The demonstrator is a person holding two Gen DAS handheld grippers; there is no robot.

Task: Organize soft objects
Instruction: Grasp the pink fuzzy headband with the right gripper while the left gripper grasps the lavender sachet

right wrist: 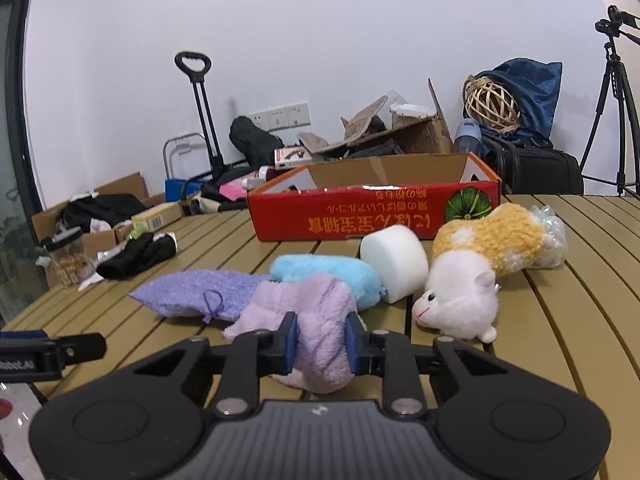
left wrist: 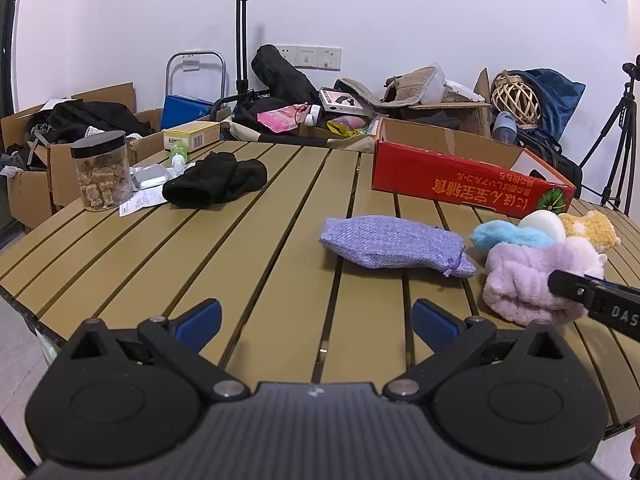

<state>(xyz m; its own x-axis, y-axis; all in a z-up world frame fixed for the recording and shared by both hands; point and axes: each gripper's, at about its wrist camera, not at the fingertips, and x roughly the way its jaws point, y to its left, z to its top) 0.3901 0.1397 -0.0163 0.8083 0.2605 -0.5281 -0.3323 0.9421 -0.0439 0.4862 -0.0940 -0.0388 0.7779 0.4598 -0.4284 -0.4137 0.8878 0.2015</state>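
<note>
A cluttered storeroom-like room; beyond the fingers, open cardboard boxes (left wrist: 28,184) of clothes, a folding hand trolley (left wrist: 240,28), wall sockets (left wrist: 316,57), a camera tripod (right wrist: 618,108).

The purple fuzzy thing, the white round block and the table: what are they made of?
The purple fuzzy thing, pinched by the right gripper, looks like soft fleece: fluffy and creased. The white round block seems to be foam: matte, smooth, no shine. The table has tan slats with a painted-looking finish; whether they are metal or wood is unclear.

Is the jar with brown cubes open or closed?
Closed. The jar stands upright on the table with its black lid on.
</note>
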